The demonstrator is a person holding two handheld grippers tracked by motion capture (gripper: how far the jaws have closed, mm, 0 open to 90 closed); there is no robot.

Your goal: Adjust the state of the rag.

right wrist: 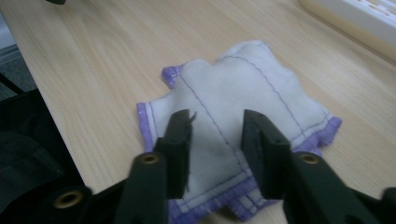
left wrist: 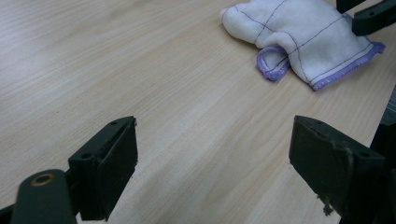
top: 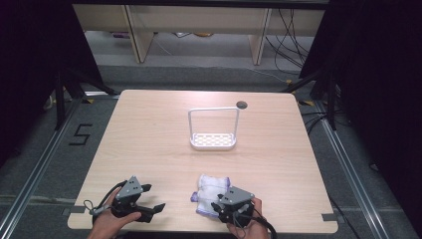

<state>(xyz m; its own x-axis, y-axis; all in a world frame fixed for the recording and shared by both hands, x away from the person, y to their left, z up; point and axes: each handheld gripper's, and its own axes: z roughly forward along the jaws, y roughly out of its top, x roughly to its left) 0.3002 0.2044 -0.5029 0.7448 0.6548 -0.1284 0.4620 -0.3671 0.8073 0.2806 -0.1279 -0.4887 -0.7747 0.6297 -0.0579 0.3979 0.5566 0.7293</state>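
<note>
Near the front edge of the table [top: 149,124], right of centre, lies a folded white cloth [top: 211,191] with purple hem and thin stitched lines, slightly rumpled, flat on the wood.

Right claw [top: 219,206]: held low from the near side by the right hand [top: 249,230], pointing forward and down onto the cloth's near edge. Right gripper view shows both jaws partly spread, tips resting over the cloth's near half, white fabric showing in the gap between them. Whether the pads press the fabric cannot be told; nothing lifted.

Left claw [top: 152,196]: well apart to the left, held by the left hand [top: 107,224], pointing across the table toward the cloth. Jaws spread wide, bare wood between them, nothing gripped. Left gripper view has the cloth far ahead at upper right, with the right claw's black tip over its far side.

Surroundings: white rack [top: 213,130] with tall wire handle stands mid-table, beyond the cloth, well apart. Nothing between either claw and the cloth.
</note>
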